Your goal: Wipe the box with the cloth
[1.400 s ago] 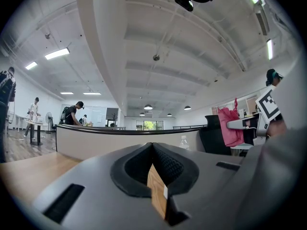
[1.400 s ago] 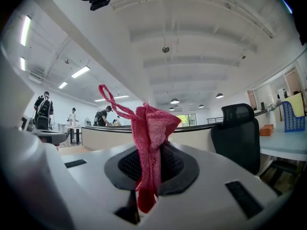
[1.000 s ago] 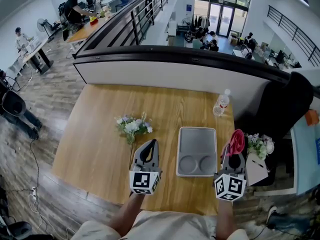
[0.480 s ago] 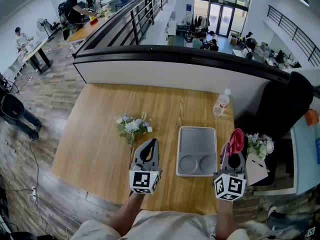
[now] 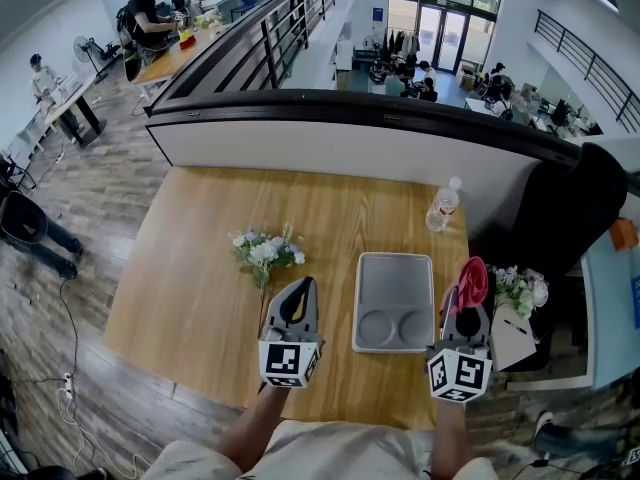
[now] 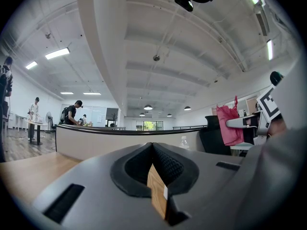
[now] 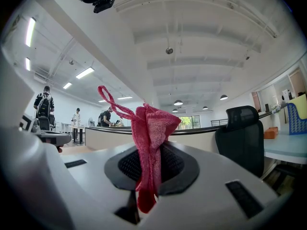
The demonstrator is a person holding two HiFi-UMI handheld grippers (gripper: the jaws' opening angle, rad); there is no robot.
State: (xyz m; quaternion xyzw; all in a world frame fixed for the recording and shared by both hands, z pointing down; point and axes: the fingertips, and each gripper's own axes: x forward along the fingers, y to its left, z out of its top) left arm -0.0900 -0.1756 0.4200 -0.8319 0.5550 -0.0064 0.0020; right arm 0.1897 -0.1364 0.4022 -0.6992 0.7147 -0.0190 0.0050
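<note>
- In the head view we are looking steeply down on a pale wooden bench (image 5: 200, 268). Only this view is showing us the flat grey rectangular box with two round hollows (image 5: 395, 288). It is lying on the bench between our two hands' tools, and neither is touching it.
- The same view is also giving us a small bunch of white flowers with green leaves (image 5: 265, 251), lying on the bench just beyond the left claw (image 5: 303, 284). A clear plastic water bottle (image 5: 441, 208) is standing near the bench's far right corner, well apart from the box.
- Both gripper views are tilting upward. They are taking in ceiling lights, a long curved counter and distant people, things the head view is showing only at its top edge.
- In the left gripper view the left claw's jaws are meeting at their tips, clenched on nothing. Only a thin wedge of wood grain is showing lower down between the ribbed pads.
- In the right gripper view the right claw (image 7: 149, 159) is grasping a pinkish-red terry cloth (image 7: 152, 126). The cloth is bunching upward out of the jaws, with a thin loop sticking up at the upper left and a short tail hanging below the pads.
- From above, that cloth is sitting as a pink bunch at the right claw's tip, just right of the box and apart from it.
- The right gripper view is also catching a black office chair (image 7: 240, 133) off to the right.
</note>
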